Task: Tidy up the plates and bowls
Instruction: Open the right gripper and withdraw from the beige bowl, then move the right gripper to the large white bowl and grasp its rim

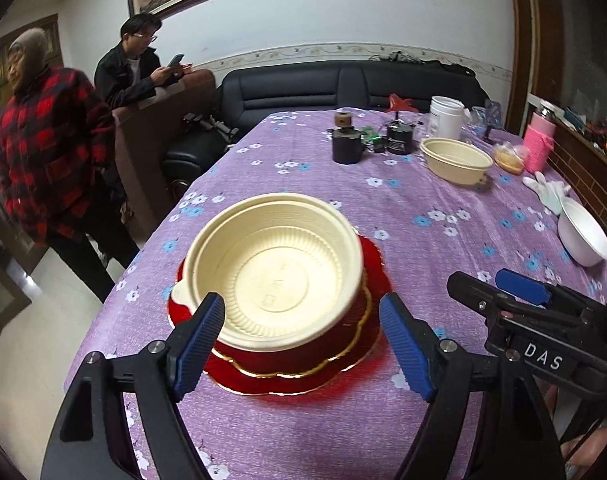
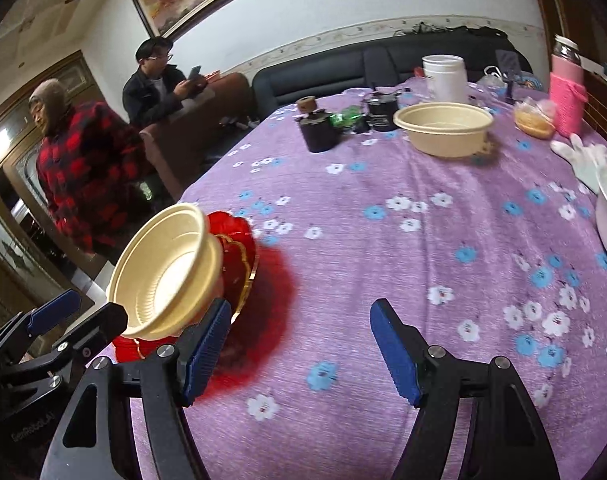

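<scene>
While the left gripper [image 1: 303, 344] stands wide open, a cream bowl [image 1: 273, 272] sits empty on the red plate [image 1: 343, 356] at frame centre. Right gripper [image 2: 299, 348] is likewise wide, gripping nothing; a second cream bowl [image 1: 455, 160] stands upper right.

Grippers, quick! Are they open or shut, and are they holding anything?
Left gripper: open, holding nothing; its fingers sit on either side of the cream bowl on the red plate.
Right gripper: open, empty, over the purple tablecloth.

Matt ribbed plastic cream bowl [image 1: 271, 268] on glossy, gold-rimmed red plate [image 1: 303, 372]; fuzzy cloth tablecloth [image 1: 443, 248]
</scene>
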`<state>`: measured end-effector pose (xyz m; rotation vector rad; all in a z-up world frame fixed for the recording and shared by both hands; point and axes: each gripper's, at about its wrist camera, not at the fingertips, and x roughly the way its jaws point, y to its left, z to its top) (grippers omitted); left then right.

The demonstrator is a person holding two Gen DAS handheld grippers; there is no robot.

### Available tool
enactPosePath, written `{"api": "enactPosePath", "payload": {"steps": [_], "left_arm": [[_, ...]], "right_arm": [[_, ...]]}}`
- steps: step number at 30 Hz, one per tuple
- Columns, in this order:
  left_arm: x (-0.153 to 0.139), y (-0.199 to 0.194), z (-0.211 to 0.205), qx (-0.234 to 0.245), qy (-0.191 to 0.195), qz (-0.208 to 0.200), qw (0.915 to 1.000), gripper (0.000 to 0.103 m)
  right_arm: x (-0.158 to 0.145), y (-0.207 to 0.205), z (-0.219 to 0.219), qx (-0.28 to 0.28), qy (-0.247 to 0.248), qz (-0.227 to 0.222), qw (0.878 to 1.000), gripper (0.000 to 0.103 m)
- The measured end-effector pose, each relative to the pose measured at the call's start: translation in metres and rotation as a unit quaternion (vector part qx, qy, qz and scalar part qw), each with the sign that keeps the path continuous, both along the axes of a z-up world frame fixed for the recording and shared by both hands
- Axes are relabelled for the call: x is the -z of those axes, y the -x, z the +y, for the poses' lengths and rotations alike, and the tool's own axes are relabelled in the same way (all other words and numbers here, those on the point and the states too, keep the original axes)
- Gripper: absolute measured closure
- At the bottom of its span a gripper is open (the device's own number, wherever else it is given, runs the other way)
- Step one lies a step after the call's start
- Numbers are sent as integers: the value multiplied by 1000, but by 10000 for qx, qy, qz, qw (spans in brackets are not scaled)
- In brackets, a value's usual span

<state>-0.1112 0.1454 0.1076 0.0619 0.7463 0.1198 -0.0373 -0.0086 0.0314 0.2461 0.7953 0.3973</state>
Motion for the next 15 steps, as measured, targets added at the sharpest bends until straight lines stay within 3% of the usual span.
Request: {"api": "enactPosePath", "payload": {"steps": [15], "left_arm": [[10,-7,-43,390,-266,242,9986,24]], "right_arm": [[11,0,-49,336,-222,138,9991,26]]}}
